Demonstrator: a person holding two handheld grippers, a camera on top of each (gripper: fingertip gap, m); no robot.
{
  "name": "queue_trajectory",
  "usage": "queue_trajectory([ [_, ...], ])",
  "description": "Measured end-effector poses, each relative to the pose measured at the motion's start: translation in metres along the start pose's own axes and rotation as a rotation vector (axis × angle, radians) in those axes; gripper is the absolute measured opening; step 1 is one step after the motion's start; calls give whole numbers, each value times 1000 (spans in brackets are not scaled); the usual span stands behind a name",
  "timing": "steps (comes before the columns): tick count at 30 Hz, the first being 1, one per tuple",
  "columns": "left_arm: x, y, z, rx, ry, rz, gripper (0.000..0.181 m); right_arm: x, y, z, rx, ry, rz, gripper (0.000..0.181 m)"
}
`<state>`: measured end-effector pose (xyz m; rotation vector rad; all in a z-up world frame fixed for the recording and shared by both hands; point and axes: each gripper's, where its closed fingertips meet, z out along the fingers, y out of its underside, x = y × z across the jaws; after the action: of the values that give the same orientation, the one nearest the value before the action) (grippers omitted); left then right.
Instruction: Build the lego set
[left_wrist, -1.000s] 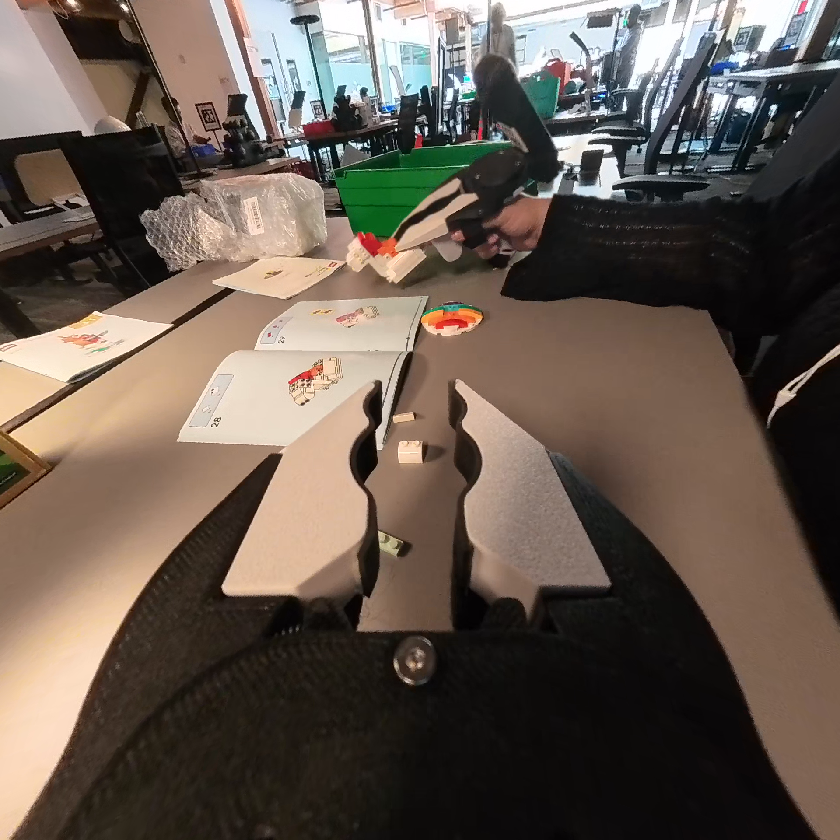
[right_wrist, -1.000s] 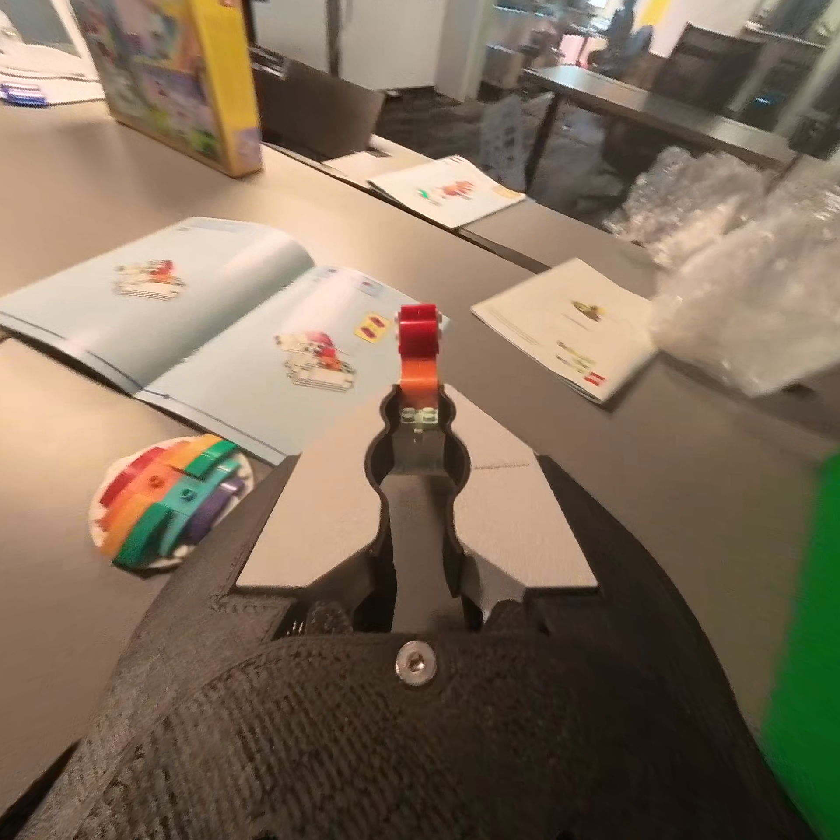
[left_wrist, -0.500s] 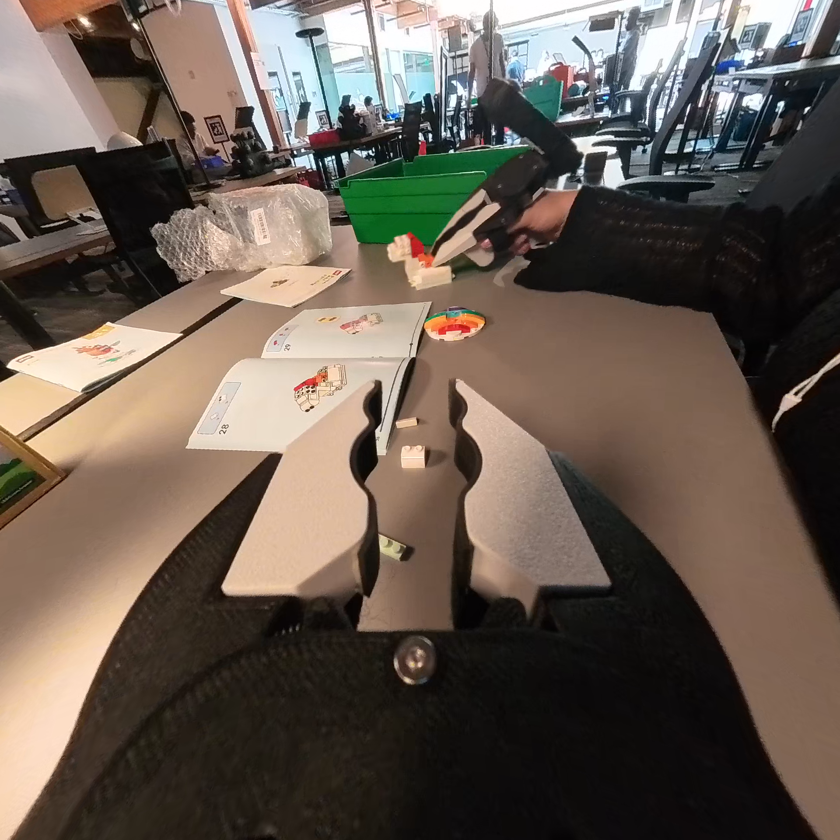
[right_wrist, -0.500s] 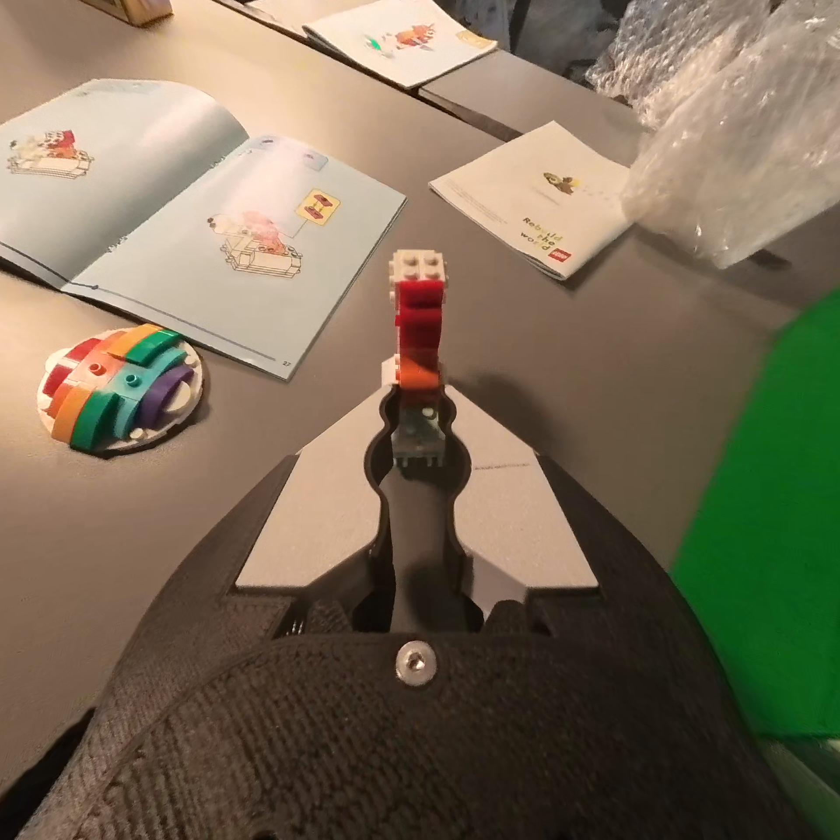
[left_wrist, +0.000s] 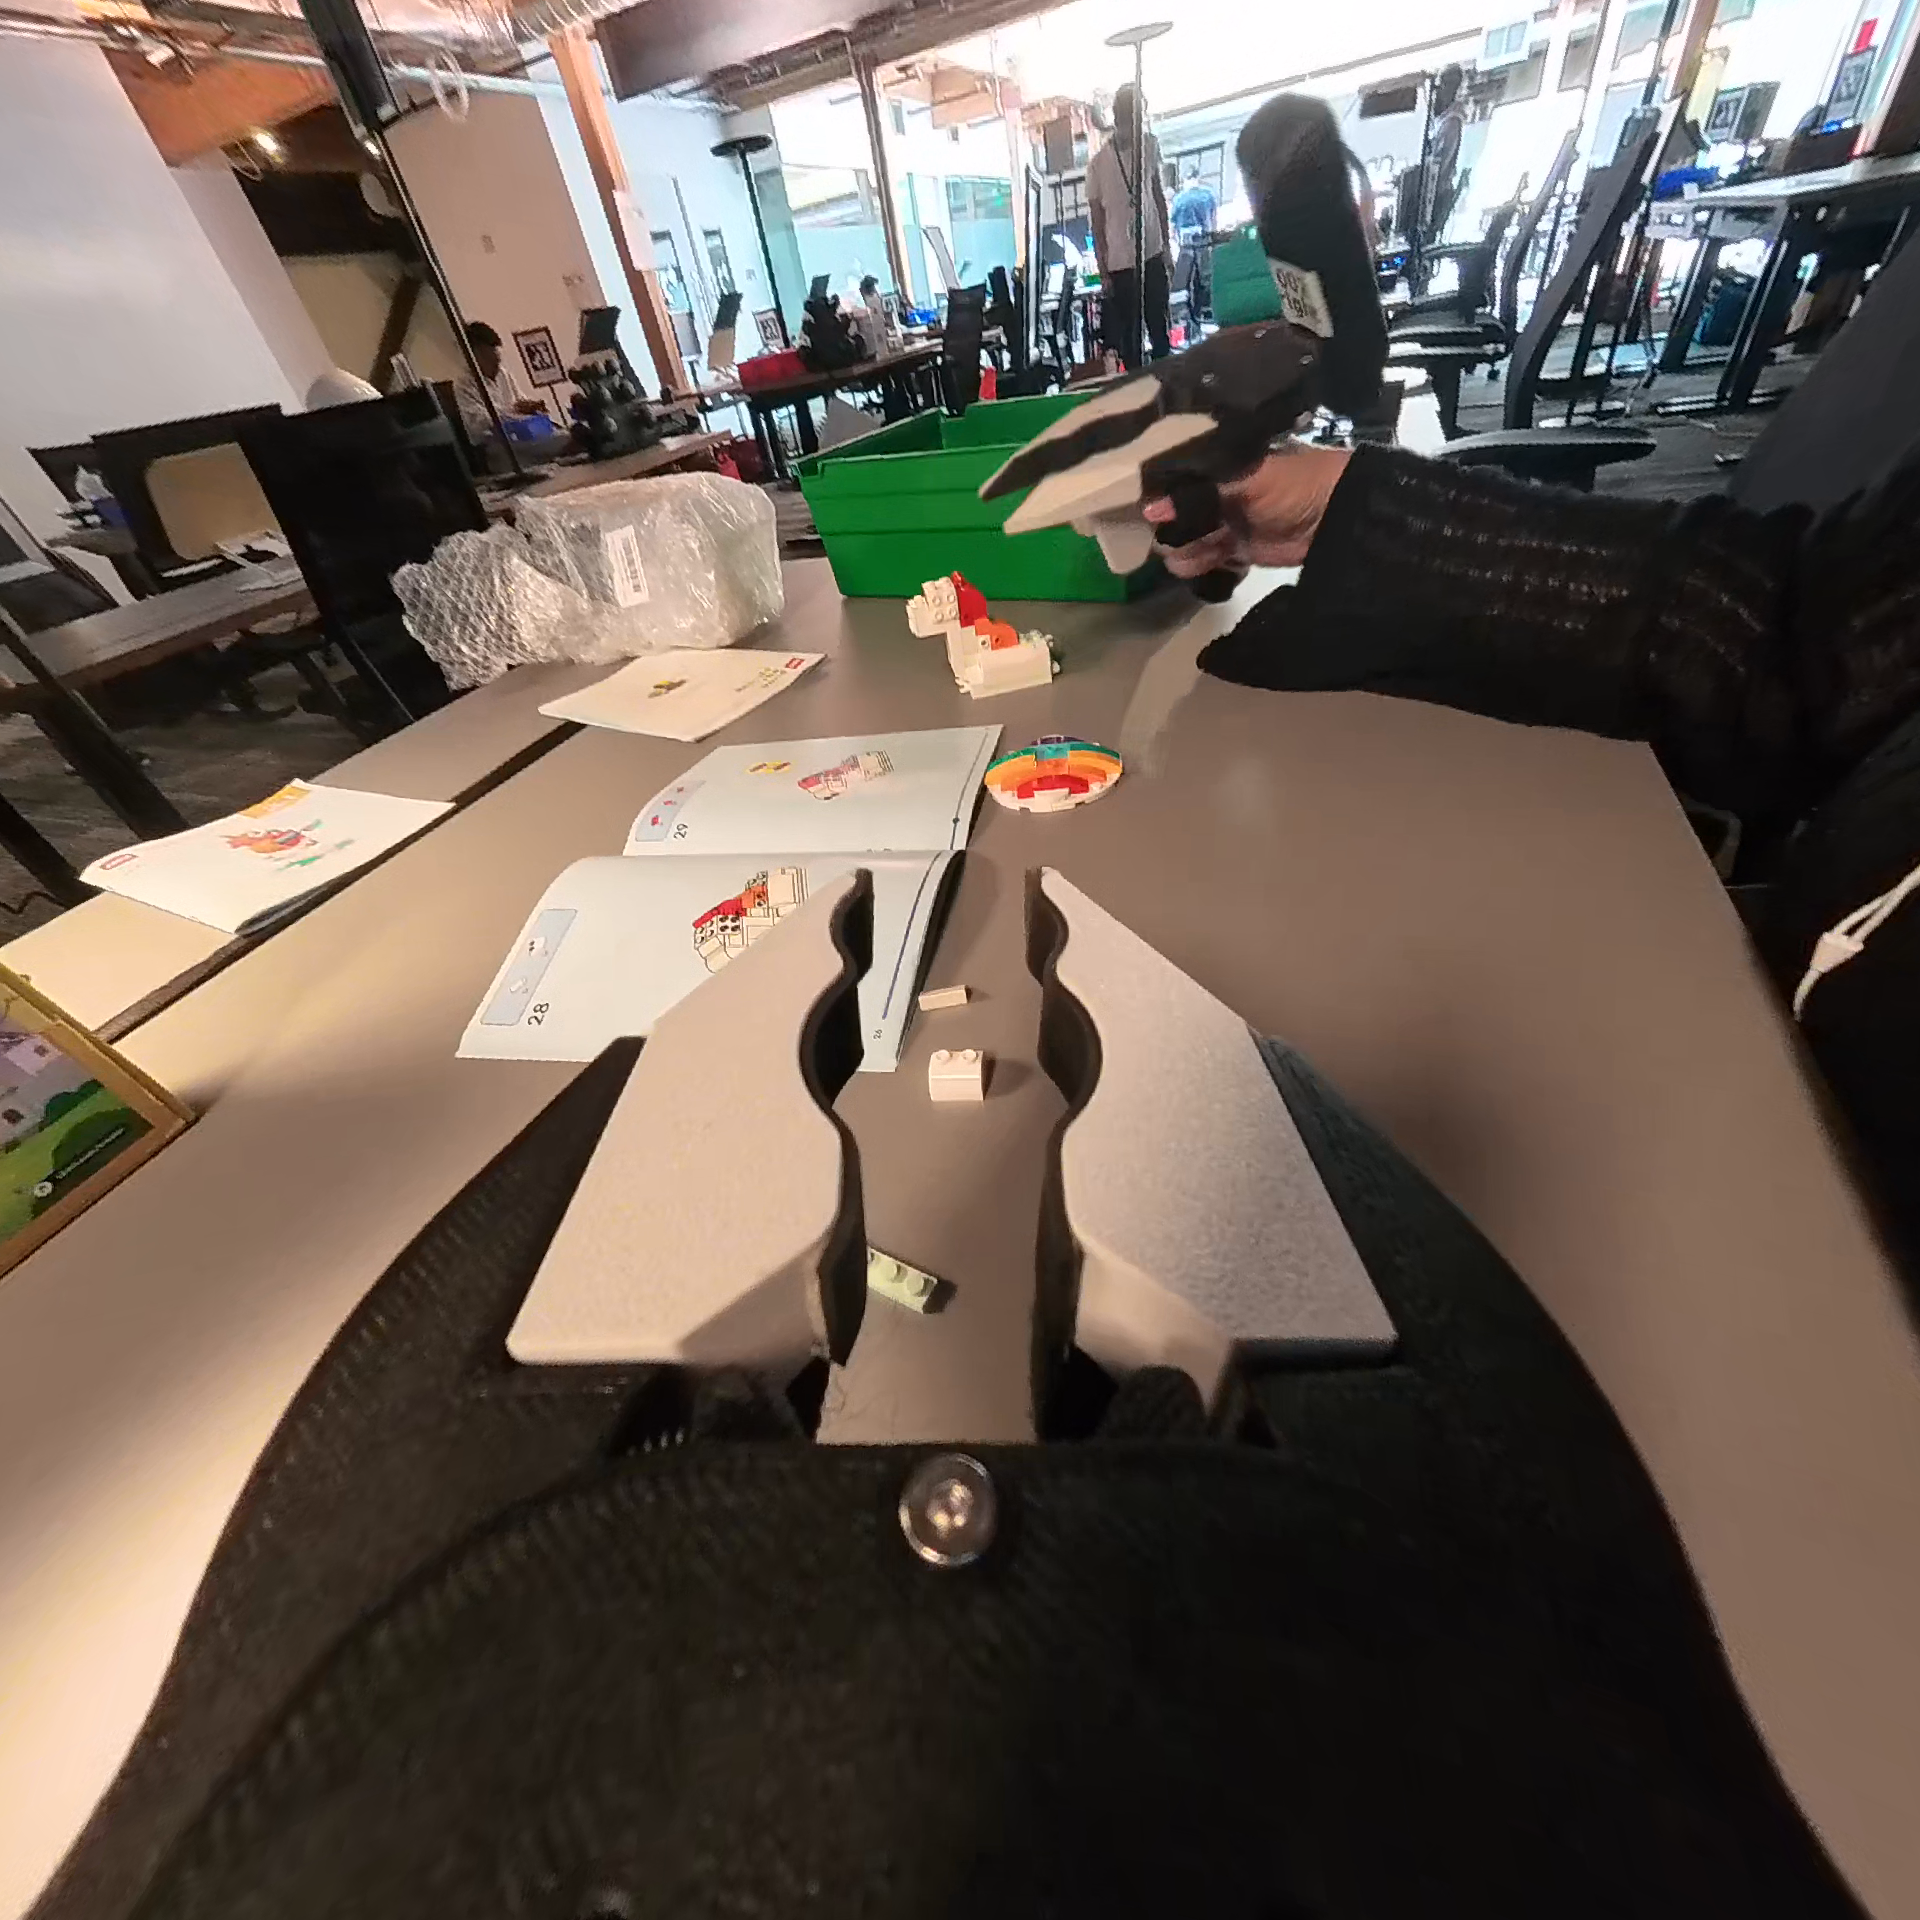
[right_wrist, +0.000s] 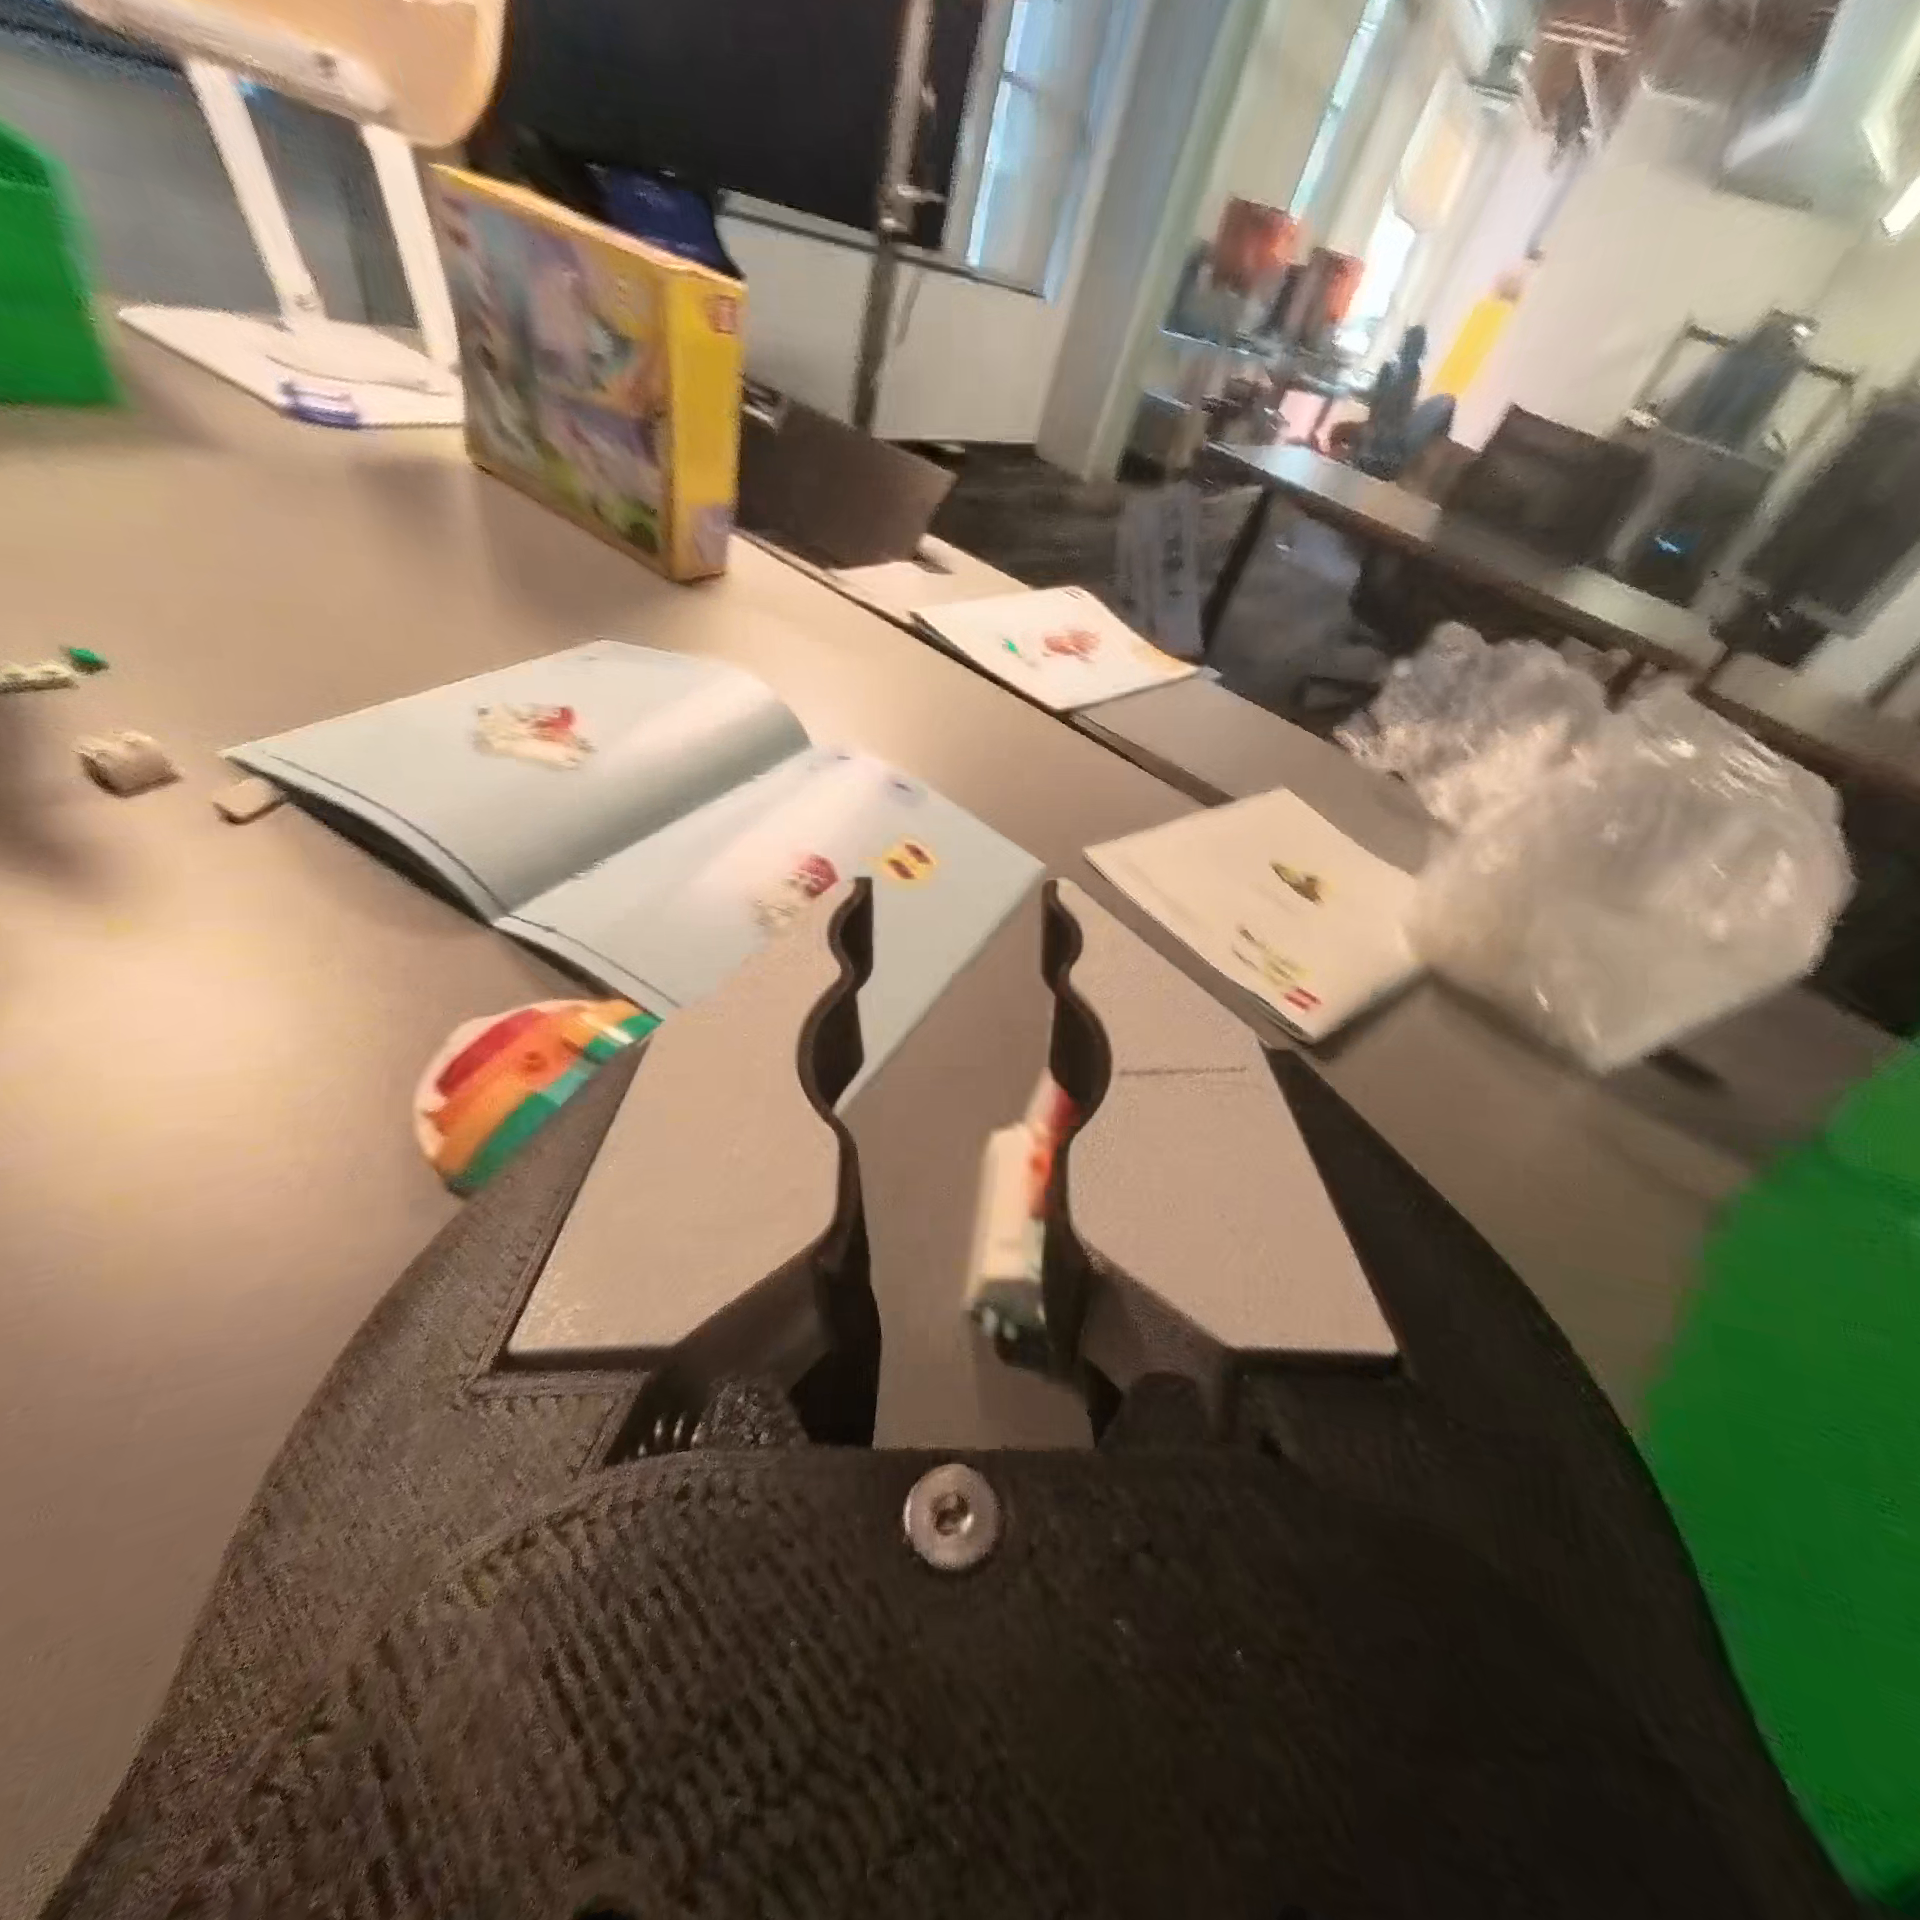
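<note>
My left gripper is open and empty, low over the grey table. Between its fingers lie a tan tile, a white brick and a pale green plate. The white, red and orange lego build stands on the table before the green bin. My right gripper hangs above it, apart from it. In the right wrist view the right gripper is open and the build shows blurred below, by the right finger. A rainbow disc lies beside the open instruction booklet.
Bubble wrap and a leaflet lie at the back left, another leaflet farther left. A yellow set box stands beyond the booklet. The person's black sleeve crosses the right side of the table. One gripper's finger ends stand about 30 cm off the other's. My left tips are about 20 cm from the rainbow disc, my right tips only 12 cm. The right camera catches it too, in the right wrist view.
My right gripper set the lego build down by the green bin, opened and lifted away from it. My left gripper stayed open over the loose pieces.
</note>
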<state>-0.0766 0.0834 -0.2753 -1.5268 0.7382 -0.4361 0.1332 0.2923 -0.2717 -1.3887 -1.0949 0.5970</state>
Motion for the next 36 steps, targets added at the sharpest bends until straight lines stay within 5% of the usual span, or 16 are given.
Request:
queue_trajectory([
  [3,0,-1,1,5,-9,10,28,-30,7,25,-113,-48,-109,31],
  [6,-1,-1,1,12,-17,10,28,-74,-3,55,-136,-187,40,30],
  [13,-1,-1,2,18,-23,14,27,-132,27,101,-419,-197,20,26],
  [20,-2,-2,1,18,-30,24,27,-147,47,113,-570,-176,47,27],
  [30,-14,-4,-2,64,-108,44,21,-143,28,126,-476,-102,-79,28],
  [36,-19,-3,-3,87,-182,78,13,-195,0,109,-241,-394,-54,29],
])
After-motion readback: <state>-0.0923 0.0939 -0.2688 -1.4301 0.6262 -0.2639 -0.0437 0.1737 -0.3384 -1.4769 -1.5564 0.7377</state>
